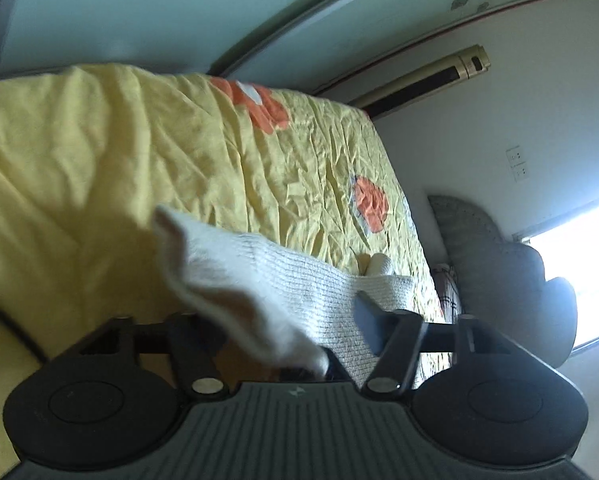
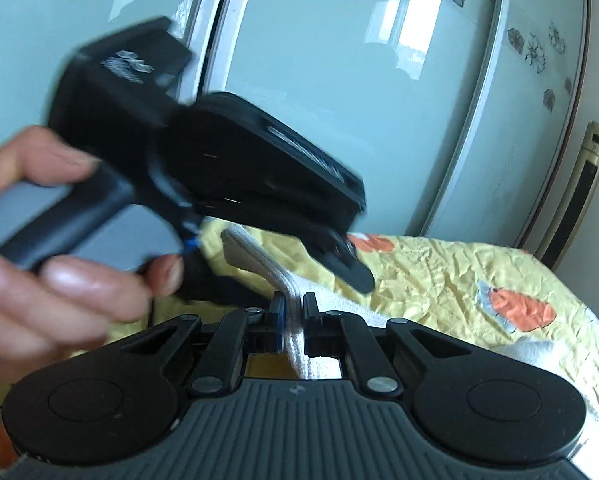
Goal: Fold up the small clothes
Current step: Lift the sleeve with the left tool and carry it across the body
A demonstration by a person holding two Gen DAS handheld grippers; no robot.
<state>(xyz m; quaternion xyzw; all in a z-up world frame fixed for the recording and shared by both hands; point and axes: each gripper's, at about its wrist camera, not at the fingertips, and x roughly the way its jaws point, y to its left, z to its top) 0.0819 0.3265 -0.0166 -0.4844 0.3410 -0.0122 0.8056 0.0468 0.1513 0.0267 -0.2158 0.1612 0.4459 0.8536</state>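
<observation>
Yellow bedspread (image 2: 439, 272); right gripper (image 2: 292, 322) pinching white sock (image 2: 295, 344).

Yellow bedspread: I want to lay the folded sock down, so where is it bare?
The yellow bedspread is bare on its far side, between the white sock and the orange patch. It is crowded near the right tongs, shut on the sock, with the left tongs close above.

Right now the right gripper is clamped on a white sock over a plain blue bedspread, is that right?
Not quite. The right gripper is clamped on the white sock, but the bedspread is yellow with orange patches, not plain blue. The right wrist view shows it.
</observation>
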